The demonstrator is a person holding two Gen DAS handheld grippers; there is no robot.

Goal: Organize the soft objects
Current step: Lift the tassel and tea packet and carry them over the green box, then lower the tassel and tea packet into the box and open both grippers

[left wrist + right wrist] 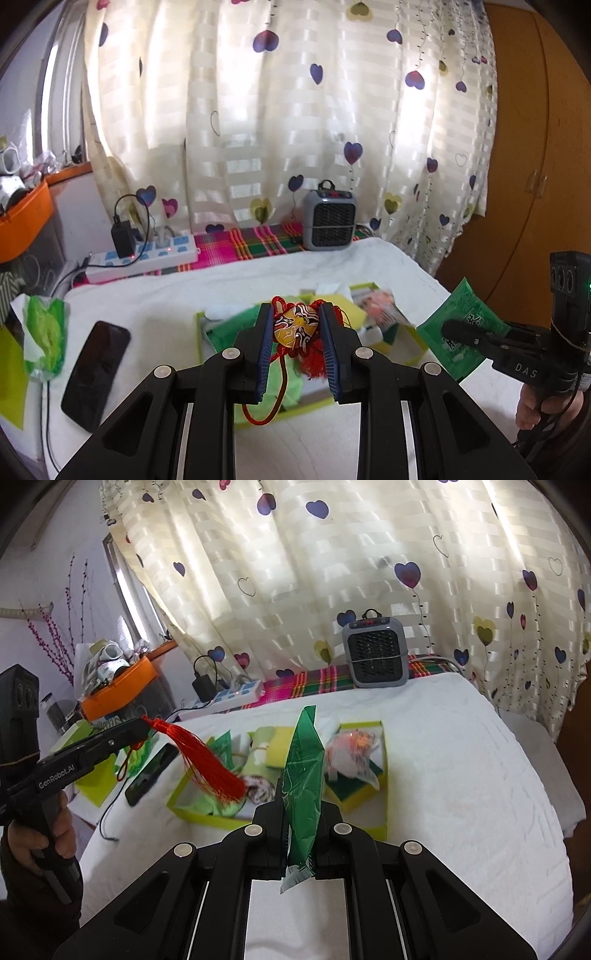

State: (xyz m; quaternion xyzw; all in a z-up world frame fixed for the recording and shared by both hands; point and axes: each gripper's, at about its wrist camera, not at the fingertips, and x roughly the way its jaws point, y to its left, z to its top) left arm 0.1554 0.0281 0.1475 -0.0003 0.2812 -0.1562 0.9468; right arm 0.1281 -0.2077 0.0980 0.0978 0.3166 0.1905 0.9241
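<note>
The left gripper (295, 325) was held above the box (258, 415), its jaws pinching the charm (295, 326), a painted mask disc with red knotting. Its red tassel (210, 764) was seen in the right wrist view hanging free at about 4 o'clock from the fingertips, over the box's left half. The right gripper (301, 812) had its jaws pressed together on the green packet (303, 771), which was gripped near its lower end and stood up toward 12 o'clock, unsupported along most of its length.

Several risks were judged from this. The disc was held only at its edges, so it could be squeezed out sideways if the grip were eased or the hand jolted. The tassel and the looped cord (275, 402) could be snagged on the box rim or on the items (354, 753) already inside, and those could be dragged out. The packet, being thin and slippery, could fold over or slide through the pads under a quick swing. The phone (94, 373) lay at 9 o'clock from the box and could be struck by a low pass of the left gripper.
</note>
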